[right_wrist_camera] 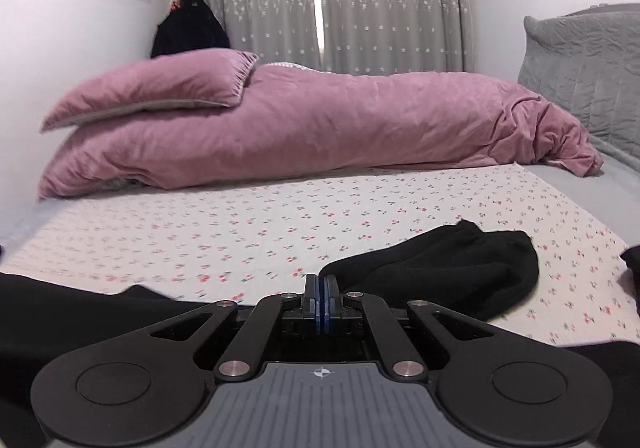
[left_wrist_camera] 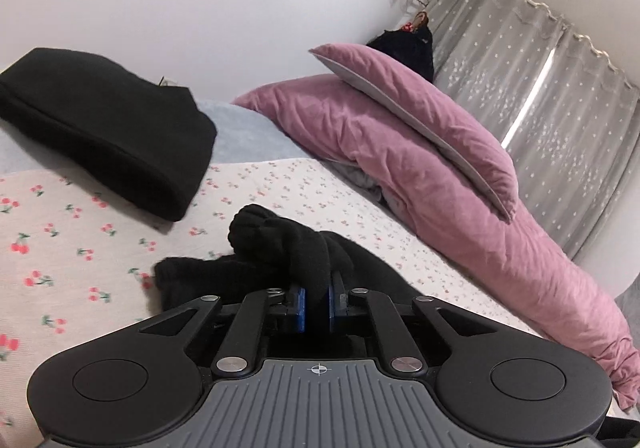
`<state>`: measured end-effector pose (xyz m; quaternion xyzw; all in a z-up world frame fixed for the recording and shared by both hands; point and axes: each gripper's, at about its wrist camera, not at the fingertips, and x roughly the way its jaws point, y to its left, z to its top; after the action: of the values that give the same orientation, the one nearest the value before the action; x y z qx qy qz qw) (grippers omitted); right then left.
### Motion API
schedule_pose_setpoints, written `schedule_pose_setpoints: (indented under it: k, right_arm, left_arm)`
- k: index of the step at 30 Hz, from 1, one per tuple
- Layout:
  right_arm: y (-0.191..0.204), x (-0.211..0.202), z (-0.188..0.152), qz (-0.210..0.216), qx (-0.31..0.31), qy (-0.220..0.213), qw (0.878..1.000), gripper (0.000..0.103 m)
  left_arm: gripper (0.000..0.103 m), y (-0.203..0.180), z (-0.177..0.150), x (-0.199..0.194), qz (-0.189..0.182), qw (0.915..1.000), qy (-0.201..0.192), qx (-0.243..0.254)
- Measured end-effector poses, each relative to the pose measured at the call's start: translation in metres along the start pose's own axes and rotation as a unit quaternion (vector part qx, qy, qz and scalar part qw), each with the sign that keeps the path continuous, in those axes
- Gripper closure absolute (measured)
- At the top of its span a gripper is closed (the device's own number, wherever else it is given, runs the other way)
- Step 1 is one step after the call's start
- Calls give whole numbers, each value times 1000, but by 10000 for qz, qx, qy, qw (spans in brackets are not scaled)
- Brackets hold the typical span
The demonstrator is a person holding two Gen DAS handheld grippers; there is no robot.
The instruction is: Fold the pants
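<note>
While our left gripper (left_wrist_camera: 317, 302) pinches a bunched fold of the black pants (left_wrist_camera: 280, 248) on the cherry-print sheet (left_wrist_camera: 80, 248), our right gripper (right_wrist_camera: 321, 298) sits pressed together, with more black cloth beside it.

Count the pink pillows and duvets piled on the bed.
2: a pink pillow lying on top of a long pink duvet beside the wall and curtains; more may hide underneath.
</note>
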<state>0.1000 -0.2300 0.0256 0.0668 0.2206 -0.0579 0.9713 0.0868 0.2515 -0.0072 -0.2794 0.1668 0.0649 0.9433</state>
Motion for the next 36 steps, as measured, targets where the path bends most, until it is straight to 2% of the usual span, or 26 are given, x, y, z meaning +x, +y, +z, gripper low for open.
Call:
schedule_pose_setpoints:
  k: [3,6,10,14,21,23,24,25,26,27,28,30,32,34,36]
  right_arm:
    - [-5,-25,-4,292,21,65,9996,102]
    - [-1,-42,-13,484,-207,168,9985,102]
    - [-2,-54,-30,688,-240,522,9960,102]
    - [-3,-50,-48,668,-262,989,9925,102]
    - [-4,-29,-77,434,-304,1659,9847,102]
    - [-1,-25,-82,387,-426,1722,9834,102]
    - [2,-26,-82,349,-524,1707,9833,100]
    - [5,-28,-81,321,-573,1694,9834,91]
    - [7,-29,-79,345,-559,1696,9833,85]
    - [7,-32,-77,384,-520,1714,9831,79]
    - [6,-34,-75,400,-487,1710,9832,66]
    - [-2,-41,-70,403,-360,1591,9858,55]
    - [-10,-46,-61,286,-288,1461,9884,51]
    - [-17,-51,-51,204,-215,1309,9910,39]
    - [-22,-51,-42,86,-154,1164,9930,38]
  left_arm:
    - [95,6,2,-8,69,9998,111,181]
    - [95,9,6,-17,98,9992,162,359]
    - [94,10,2,-27,348,9970,388,575]
    - [92,18,-13,-25,672,9930,801,550]
    - [85,18,-21,-16,876,9878,945,878]
    - [78,19,-23,-20,907,9874,931,900]
    - [74,18,-23,-20,935,9870,944,901]
    - [68,17,-23,-20,960,9860,990,941]
    - [52,14,-22,-20,1039,9839,1047,1013]
    - [44,10,-21,-21,1126,9816,1108,1072]
    - [39,8,-20,-23,1106,9806,1161,1130]
    - [39,2,-19,-30,1004,9794,1245,1233]
    - [34,-5,-17,-38,930,9782,1249,1377]
    - [30,-16,-16,-48,776,9782,1179,1527]
    - [26,-29,-16,-53,576,9781,1127,1652]
